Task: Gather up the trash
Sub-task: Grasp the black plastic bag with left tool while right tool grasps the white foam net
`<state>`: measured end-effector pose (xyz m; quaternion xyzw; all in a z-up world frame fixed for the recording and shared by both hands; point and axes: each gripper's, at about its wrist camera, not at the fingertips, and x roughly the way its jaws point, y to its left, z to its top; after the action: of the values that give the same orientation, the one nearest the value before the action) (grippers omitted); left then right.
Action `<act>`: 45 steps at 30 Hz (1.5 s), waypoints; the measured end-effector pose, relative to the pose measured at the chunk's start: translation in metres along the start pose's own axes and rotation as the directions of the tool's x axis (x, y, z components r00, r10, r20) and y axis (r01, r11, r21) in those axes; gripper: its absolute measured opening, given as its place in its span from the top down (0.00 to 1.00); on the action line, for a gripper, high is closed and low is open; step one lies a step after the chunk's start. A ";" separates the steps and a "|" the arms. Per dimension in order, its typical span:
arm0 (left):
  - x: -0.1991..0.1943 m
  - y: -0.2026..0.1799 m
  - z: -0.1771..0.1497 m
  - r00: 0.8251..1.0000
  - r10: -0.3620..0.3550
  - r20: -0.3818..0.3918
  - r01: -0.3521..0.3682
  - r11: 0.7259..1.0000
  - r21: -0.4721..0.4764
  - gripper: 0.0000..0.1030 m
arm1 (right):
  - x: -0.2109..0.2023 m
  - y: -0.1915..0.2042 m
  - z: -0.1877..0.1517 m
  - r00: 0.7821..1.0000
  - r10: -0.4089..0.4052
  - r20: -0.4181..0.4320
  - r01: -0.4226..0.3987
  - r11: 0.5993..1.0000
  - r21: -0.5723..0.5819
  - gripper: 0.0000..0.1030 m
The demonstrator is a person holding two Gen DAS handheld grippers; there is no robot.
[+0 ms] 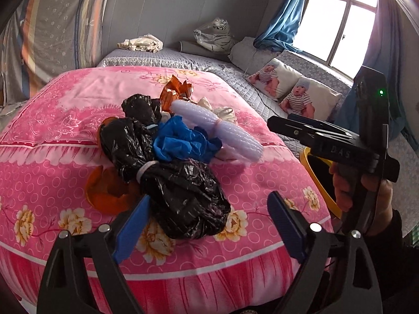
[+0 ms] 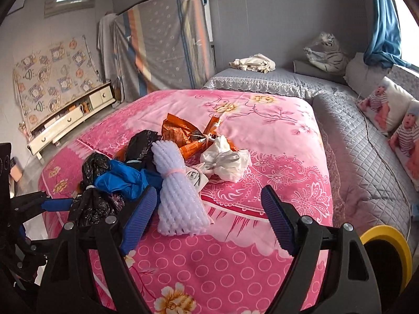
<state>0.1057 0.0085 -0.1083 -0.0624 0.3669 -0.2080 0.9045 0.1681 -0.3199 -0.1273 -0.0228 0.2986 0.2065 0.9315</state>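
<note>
1. Judged step: the first pick is at hand — the left hand-held gripper (image 1: 207, 225) hangs with fingers apart and empty, the black bag (image 1: 167, 180) just ahead between its tips.
2. The right hand-held gripper (image 2: 209, 219) is likewise apart and empty, the white foam roll (image 2: 178, 193) just ahead by its left finger.
3. Next move, likely: ease forward, close, carry to the yellow-rimmed bin (image 2: 387, 251) at its lower right.
4. Open quilt (image 2: 235, 261) lies beneath; the bed edge is near.
</note>
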 end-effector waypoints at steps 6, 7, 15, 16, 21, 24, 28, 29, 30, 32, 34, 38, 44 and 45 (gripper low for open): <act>0.008 0.012 0.006 1.000 0.006 -0.004 -0.006 0.999 -0.047 0.18 | 0.024 0.002 0.006 0.998 0.020 -0.060 -0.021 1.000 -0.020 0.24; 0.009 0.015 0.007 1.000 0.005 -0.006 -0.005 0.998 -0.060 0.20 | 0.027 0.002 0.006 0.998 0.017 -0.064 -0.018 1.000 -0.019 0.25; 0.016 0.036 0.011 1.000 0.012 -0.016 -0.014 0.994 -0.108 0.34 | 0.058 0.000 0.010 0.993 0.017 -0.117 -0.019 1.000 -0.014 0.26; 0.017 0.038 0.011 1.000 0.016 -0.018 -0.018 0.994 -0.108 0.36 | 0.061 0.000 0.010 0.992 0.017 -0.124 -0.019 1.000 -0.015 0.26; 0.024 0.037 0.011 0.999 0.017 -0.042 -0.022 0.995 -0.098 0.53 | 0.074 0.004 0.011 0.988 0.026 -0.151 -0.030 0.999 -0.027 0.26; 0.030 0.036 0.009 0.998 0.007 -0.062 -0.013 0.995 -0.098 0.60 | 0.082 0.008 0.012 0.985 0.021 -0.169 -0.030 0.998 -0.048 0.26; 0.034 0.031 0.009 0.998 -0.010 -0.069 0.004 0.996 -0.087 0.64 | 0.089 0.008 0.013 0.980 0.044 -0.196 -0.050 0.998 -0.029 0.33; 0.036 0.031 0.010 0.997 -0.015 -0.073 0.008 0.996 -0.087 0.65 | 0.090 0.008 0.014 0.978 0.054 -0.201 -0.060 0.998 -0.025 0.34; 0.037 0.031 0.011 0.997 -0.023 -0.078 0.015 0.996 -0.092 0.67 | 0.091 0.008 0.014 0.976 0.069 -0.208 -0.075 0.997 -0.020 0.37; 0.041 0.029 0.011 0.995 -0.038 -0.090 0.030 0.995 -0.090 0.68 | 0.093 0.012 0.013 0.971 0.097 -0.221 -0.103 0.995 -0.018 0.41; 0.044 0.028 0.011 0.995 -0.029 -0.093 0.022 0.997 -0.080 0.70 | 0.095 0.015 0.012 0.966 0.109 -0.234 -0.117 0.993 -0.022 0.47; 0.054 0.028 0.009 0.991 -0.055 -0.119 0.041 0.992 -0.118 0.71 | 0.100 0.013 0.012 0.957 0.145 -0.250 -0.148 0.989 0.007 0.49; 0.061 0.018 0.010 0.989 -0.071 -0.127 0.057 0.993 -0.108 0.72 | 0.111 0.005 0.017 0.939 0.201 -0.281 -0.192 0.980 0.060 0.59; 0.063 0.018 0.011 0.989 -0.072 -0.131 0.057 0.992 -0.112 0.74 | 0.111 0.003 0.018 0.932 0.223 -0.286 -0.210 0.975 0.075 0.65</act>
<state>0.1599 -0.0022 -0.1459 -0.1088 0.4358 -0.2208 0.8657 0.2585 -0.2728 -0.1755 0.0000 0.4381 0.2957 0.8489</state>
